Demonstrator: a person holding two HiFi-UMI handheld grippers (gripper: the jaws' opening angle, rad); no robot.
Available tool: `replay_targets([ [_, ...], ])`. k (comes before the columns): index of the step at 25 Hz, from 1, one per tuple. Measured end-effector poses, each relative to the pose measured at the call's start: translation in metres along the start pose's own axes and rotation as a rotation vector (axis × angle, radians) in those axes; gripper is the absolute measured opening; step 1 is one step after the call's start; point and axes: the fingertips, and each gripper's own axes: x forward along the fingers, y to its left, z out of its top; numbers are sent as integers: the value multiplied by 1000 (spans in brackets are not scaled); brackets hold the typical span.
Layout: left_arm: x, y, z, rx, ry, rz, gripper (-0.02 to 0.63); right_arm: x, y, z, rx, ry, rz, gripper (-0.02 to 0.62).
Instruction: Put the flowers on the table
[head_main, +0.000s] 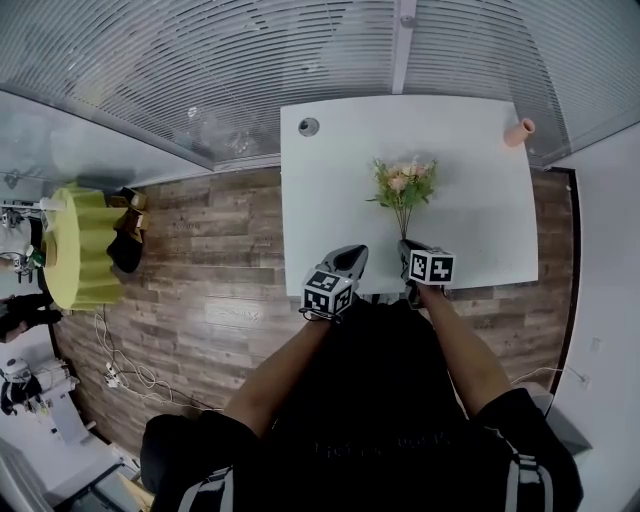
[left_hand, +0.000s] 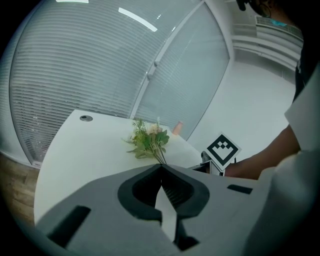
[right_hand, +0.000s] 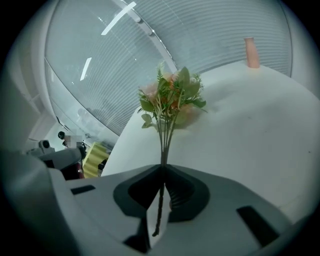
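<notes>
A small bunch of flowers (head_main: 403, 185) with green leaves and pale pink blooms is held over the white table (head_main: 470, 200). My right gripper (head_main: 410, 246) is shut on the flower stems (right_hand: 162, 150), and the blooms (right_hand: 171, 100) stand up above its jaws. The flowers (left_hand: 147, 140) also show in the left gripper view, beyond the shut jaws. My left gripper (head_main: 356, 256) is at the table's near edge, left of the right one, shut with nothing in it.
A pink vase (head_main: 519, 132) stands at the table's far right corner; the vase (right_hand: 251, 52) shows in the right gripper view too. A round cable port (head_main: 309, 127) sits at the far left corner. A yellow-green stool (head_main: 75, 250) stands on the wood floor at left.
</notes>
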Motion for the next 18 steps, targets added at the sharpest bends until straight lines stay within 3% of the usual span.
replay_targets([
  [6,4,-8,-5,10,15,-21,18,2,7,-2,-89,17,28,76],
  [10,4,-11,-8,9,18,-25,18,-5,6,0,-92,7,12,83],
  [18,1,-18,-12,16,8,-25,18,-24,3,-9,-111,-4,3,40],
])
